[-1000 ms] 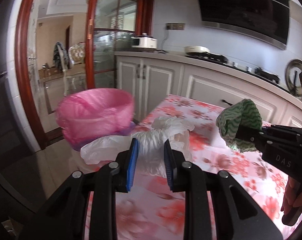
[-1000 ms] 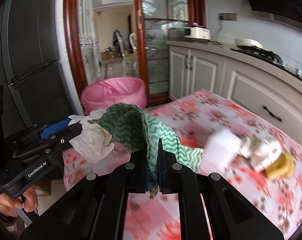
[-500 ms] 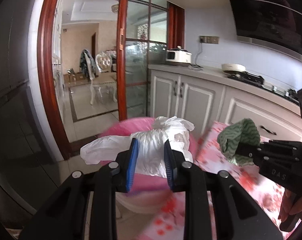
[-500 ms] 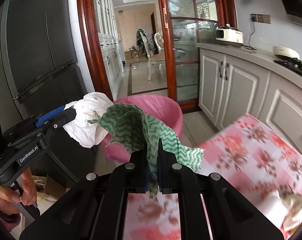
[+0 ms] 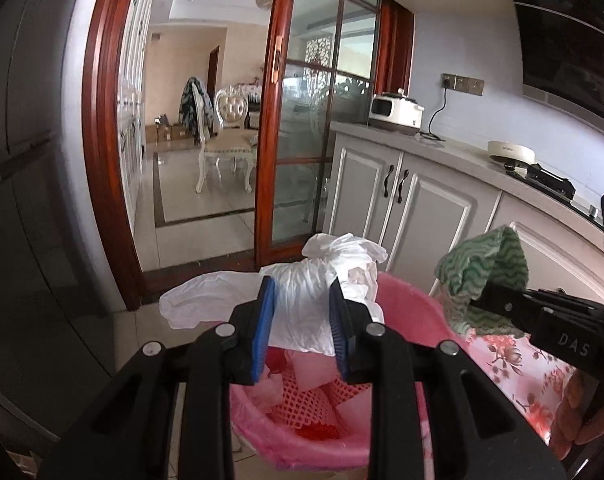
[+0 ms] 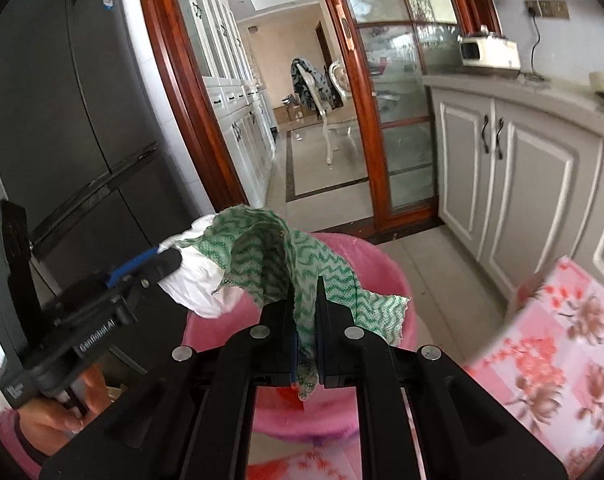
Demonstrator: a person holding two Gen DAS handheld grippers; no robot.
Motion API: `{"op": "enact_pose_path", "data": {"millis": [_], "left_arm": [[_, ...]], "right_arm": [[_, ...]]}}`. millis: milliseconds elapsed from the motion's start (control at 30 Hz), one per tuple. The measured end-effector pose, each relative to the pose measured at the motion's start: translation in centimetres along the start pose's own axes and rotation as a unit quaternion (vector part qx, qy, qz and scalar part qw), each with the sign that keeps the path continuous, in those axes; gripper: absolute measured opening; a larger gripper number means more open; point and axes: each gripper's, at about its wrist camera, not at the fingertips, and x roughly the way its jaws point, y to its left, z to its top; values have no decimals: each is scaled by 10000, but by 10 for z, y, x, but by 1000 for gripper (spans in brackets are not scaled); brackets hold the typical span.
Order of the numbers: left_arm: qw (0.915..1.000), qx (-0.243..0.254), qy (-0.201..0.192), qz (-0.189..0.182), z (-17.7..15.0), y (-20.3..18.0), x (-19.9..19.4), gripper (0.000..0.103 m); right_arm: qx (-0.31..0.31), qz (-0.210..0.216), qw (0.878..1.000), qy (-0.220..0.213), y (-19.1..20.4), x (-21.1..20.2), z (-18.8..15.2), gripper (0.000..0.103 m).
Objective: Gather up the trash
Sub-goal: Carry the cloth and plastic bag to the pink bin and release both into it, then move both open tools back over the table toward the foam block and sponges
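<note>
My left gripper is shut on a crumpled white plastic bag and holds it over the open pink-lined bin, which has red and pink scraps inside. My right gripper is shut on a green wavy-patterned cloth above the same bin. In the left wrist view the cloth hangs to the right, over the bin's right rim. In the right wrist view the white bag and the left gripper sit to the left.
The table with a pink floral cloth stands right of the bin. A dark fridge is on the left. Grey cabinets run along the right wall. A wood-framed glass door opens onto a tiled floor beyond.
Both grippers have swung left off the table with their loads and now hang over the pink bin, closer to it and looking down into it.
</note>
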Motion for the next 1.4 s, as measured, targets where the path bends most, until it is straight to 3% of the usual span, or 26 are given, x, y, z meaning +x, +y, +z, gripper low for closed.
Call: {"op": "enact_pose_path", "data": {"millis": [167,333,500,567,600,633,767,900,1100,1233,1400], "left_arm": [[9998,58,164,40,-8,5,28,32],[9997,-36,207,100,-13,17,36,49],[9993,-267,77,238,-15,27,21,65],[9990,-298,0,320,-15,31,8,67],[9990,-275,-24,366,-15,31,3,69],[9988,-241,-52,412,-16,32,-4,70],[9984,-130,-176,516,-17,34,-29,72],[9978,21,-302,594,-17,31,-57,80],[9974,127,-439,561,-26,10,-95,96],[9984,45,-412,380,-41,-5,-120,98],[9996,199,-215,51,-73,-35,-142,98]], "right_arm": [[-29,-14,9998,187,-8,25,-4,12],[28,-23,9992,387,-19,42,-9,17],[-146,71,9982,571,-14,48,-13,21],[-265,-27,9984,508,-9,46,-13,36],[-294,-76,9988,396,-6,42,-12,59],[-318,-86,9990,287,-3,38,-11,68],[-433,-148,9988,200,9,27,-7,68],[-525,-294,9982,73,21,1,-10,68],[-399,-532,9978,-75,25,-51,-25,77],[-402,-802,9958,-153,28,-99,-53,84],[-294,-1285,9913,-49,15,-156,-109,84]]}}
